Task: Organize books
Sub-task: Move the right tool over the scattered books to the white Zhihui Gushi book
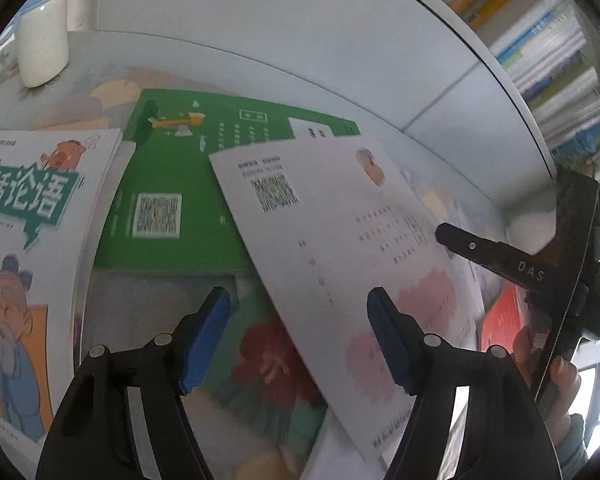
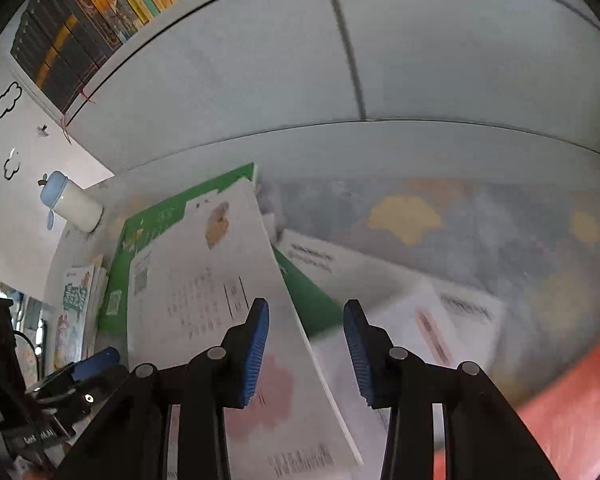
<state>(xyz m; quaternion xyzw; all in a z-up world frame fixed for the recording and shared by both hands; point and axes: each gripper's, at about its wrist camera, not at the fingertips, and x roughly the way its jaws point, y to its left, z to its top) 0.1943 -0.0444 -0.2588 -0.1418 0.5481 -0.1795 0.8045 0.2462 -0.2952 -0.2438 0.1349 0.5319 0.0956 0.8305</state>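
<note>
Overlapping the green book (image 1: 172, 184), the white book's (image 1: 340, 240) right edge lifts free.

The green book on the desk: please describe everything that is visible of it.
The green book lies flat on the desk, back cover up as it seems: bright green, glossy, with a white square code, small white text and a small orange drawing near its far edge. A white book lies slanted over its right part. A white comic-cover book lies at its left; whether they touch is unclear. The right wrist view also shows it under the white book. Neither gripper touches it.
</note>
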